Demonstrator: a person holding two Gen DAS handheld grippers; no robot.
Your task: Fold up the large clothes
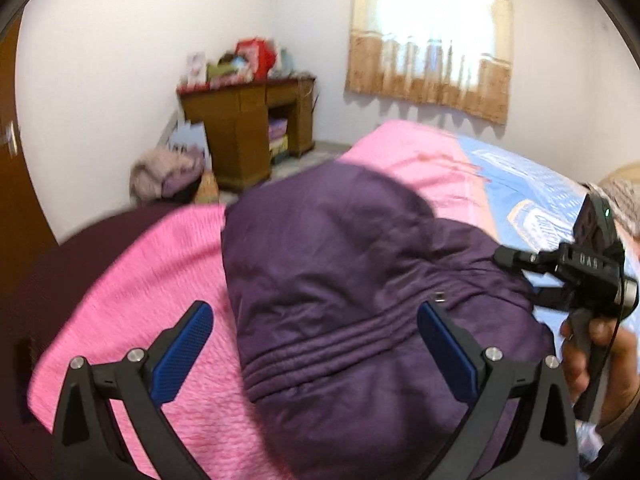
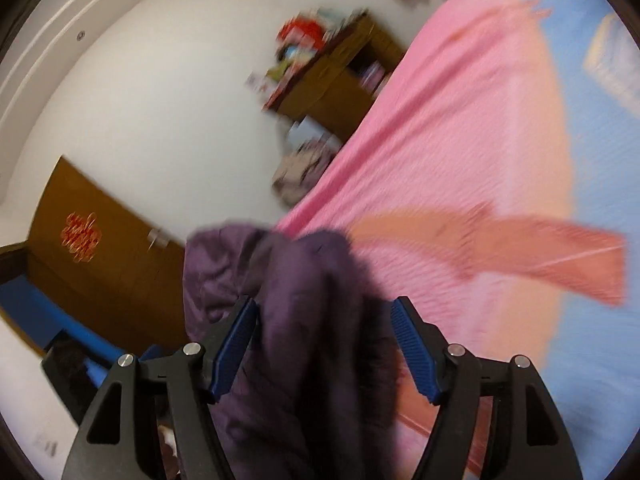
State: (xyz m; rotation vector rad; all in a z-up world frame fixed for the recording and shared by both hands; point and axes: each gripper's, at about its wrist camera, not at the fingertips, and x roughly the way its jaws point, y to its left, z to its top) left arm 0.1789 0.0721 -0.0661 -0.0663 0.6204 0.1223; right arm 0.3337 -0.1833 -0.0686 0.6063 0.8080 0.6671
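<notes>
A dark purple quilted jacket (image 1: 352, 280) lies bunched on the pink bedspread (image 1: 132, 304). My left gripper (image 1: 316, 340) stands open over its near part; the right blue pad (image 1: 444, 344) is above the fabric and the left pad (image 1: 188, 344) above the pink cover, with nothing pinched. A hand (image 1: 600, 344) holds my right gripper (image 1: 520, 276) at the jacket's right edge. In the right wrist view, the right gripper (image 2: 324, 346) is open with a thick fold of the jacket (image 2: 304, 320) between its blue pads (image 2: 412, 348); the fabric fills most of the gap.
The bedspread (image 2: 440, 140) covers a bed with a light blue sheet (image 1: 532, 192) to the right. A wooden desk (image 1: 248, 128) piled with items stands by the far wall, clothes (image 1: 168, 172) heaped beside it. A curtained window (image 1: 432, 32) is behind. A brown door (image 2: 100, 256) is at left.
</notes>
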